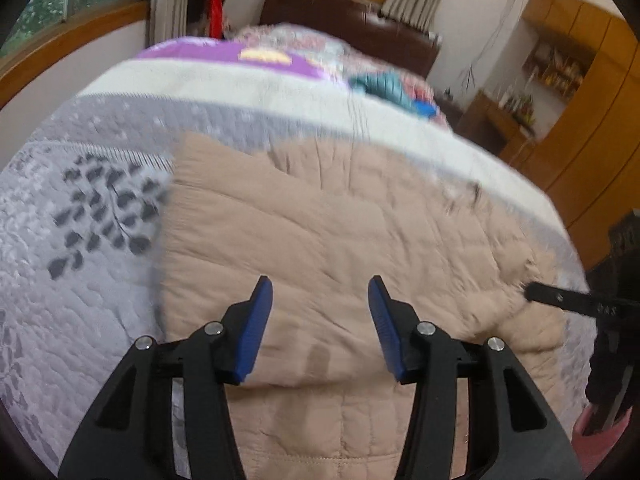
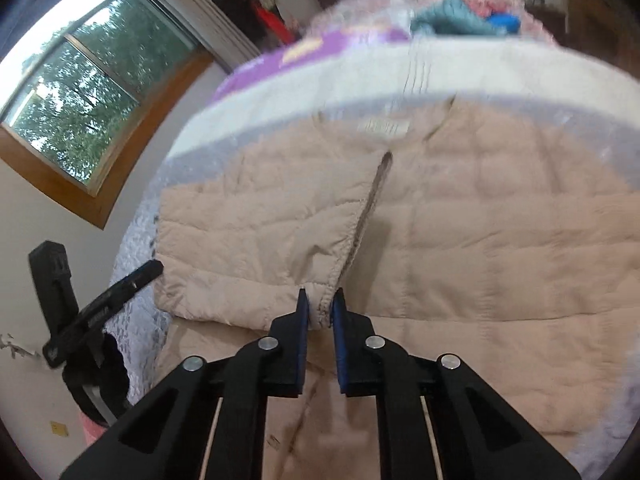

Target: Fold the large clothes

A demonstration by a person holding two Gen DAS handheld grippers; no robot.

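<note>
A beige quilted jacket (image 1: 320, 208) lies spread on the bed, its front facing up and its zip (image 2: 372, 200) running down the middle. In the right wrist view my right gripper (image 2: 321, 294) is shut on the jacket (image 2: 480, 260), pinching the lower corner of the left front panel beside the zip. My left gripper (image 1: 320, 282) hovers open above the quilted fabric near its lower part, with nothing between its blue pads (image 1: 256, 332). The right gripper's black finger (image 1: 560, 300) shows at the right edge of the left wrist view. The left gripper's finger (image 2: 120, 292) shows at the left of the right wrist view.
A grey patterned bedspread (image 1: 80, 280) lies under the jacket, with a white band and a purple blanket (image 1: 192, 50) beyond. Bunched clothes (image 1: 384, 84) sit near the dark headboard (image 1: 340, 12). Wooden cabinets (image 1: 580, 140) stand to the right, a window (image 2: 80, 100) to the left.
</note>
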